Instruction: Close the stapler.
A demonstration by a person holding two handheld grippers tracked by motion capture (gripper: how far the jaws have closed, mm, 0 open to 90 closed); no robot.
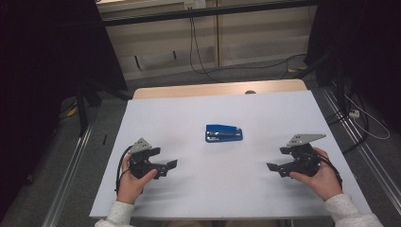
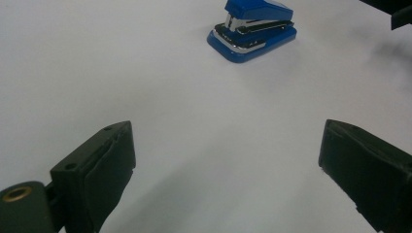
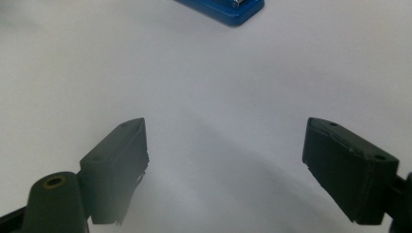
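A glossy blue stapler [image 1: 224, 133] with a chrome strip lies on the smooth white tabletop [image 1: 198, 189], ahead of and between the left hand-held gripper [image 1: 168, 166] and right hand-held gripper [image 1: 274, 168]. Both matte black blocky jaw pairs gape wide, empty.

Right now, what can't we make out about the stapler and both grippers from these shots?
- Stapler, right gripper view: top edge cuts it off, leaving a strip of its base.
- Stapler, high view: too small to tell if staples are loaded.
- Left gripper and right gripper, high view: fingers small and dark, gap hard to judge; the gripper views show both open.
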